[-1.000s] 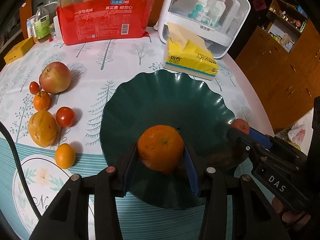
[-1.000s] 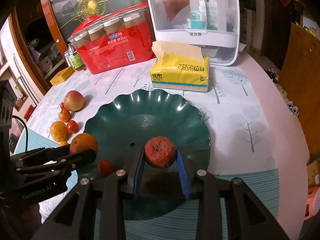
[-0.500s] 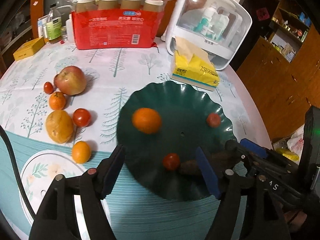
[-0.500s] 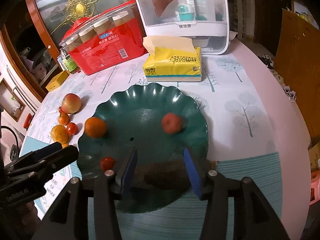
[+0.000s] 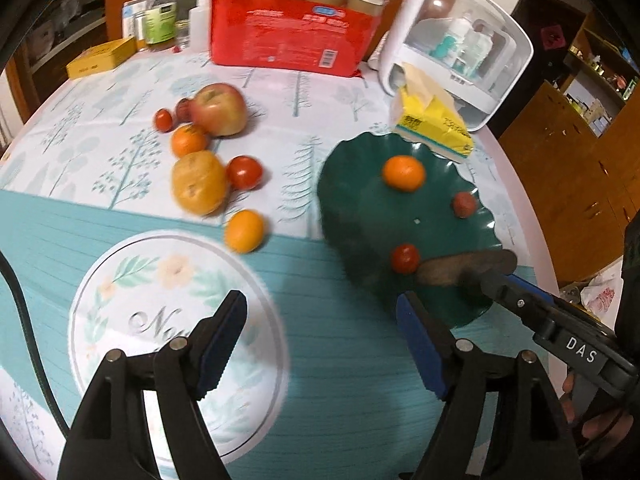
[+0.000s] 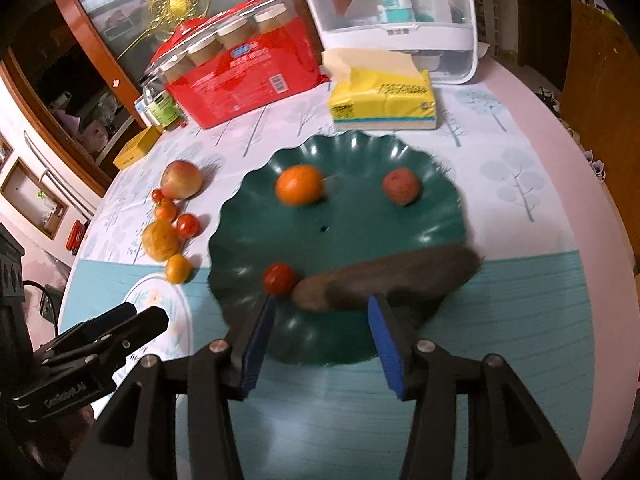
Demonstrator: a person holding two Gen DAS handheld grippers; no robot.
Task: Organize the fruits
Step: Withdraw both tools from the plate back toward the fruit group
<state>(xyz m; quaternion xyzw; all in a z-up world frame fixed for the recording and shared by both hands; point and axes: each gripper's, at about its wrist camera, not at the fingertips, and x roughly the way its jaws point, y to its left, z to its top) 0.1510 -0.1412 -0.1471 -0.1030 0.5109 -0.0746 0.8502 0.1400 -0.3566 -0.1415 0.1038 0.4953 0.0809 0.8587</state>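
Note:
A dark green scalloped plate point(image 6: 360, 344) point(image 5: 352, 208) holds an orange point(image 6: 299, 184) point(image 5: 403, 173), a reddish round fruit point(image 6: 401, 186) point(image 5: 464, 204), a small tomato point(image 6: 280, 278) point(image 5: 405, 258) and a brown oblong item point(image 6: 384, 276). To its left on the cloth lie an apple point(image 5: 218, 109), a yellow-brown fruit point(image 5: 199, 188), a tomato point(image 5: 245, 172), small oranges point(image 5: 245, 230) and cherry tomatoes. My left gripper point(image 5: 322, 320) is open and empty, over the tablecloth in front of the loose fruit. My right gripper point(image 6: 322, 324) is open and empty at the plate's near rim.
A yellow tissue pack point(image 6: 382, 98), a red pack of cups point(image 6: 248, 76) and a white storage case point(image 6: 396, 12) stand behind the plate. Bottles and a yellow box point(image 5: 102, 56) are at the back left. The table edge curves on the right.
Both grippers let go of their fruit into the plate and drew back. The left gripper has swung left, toward the loose fruit.

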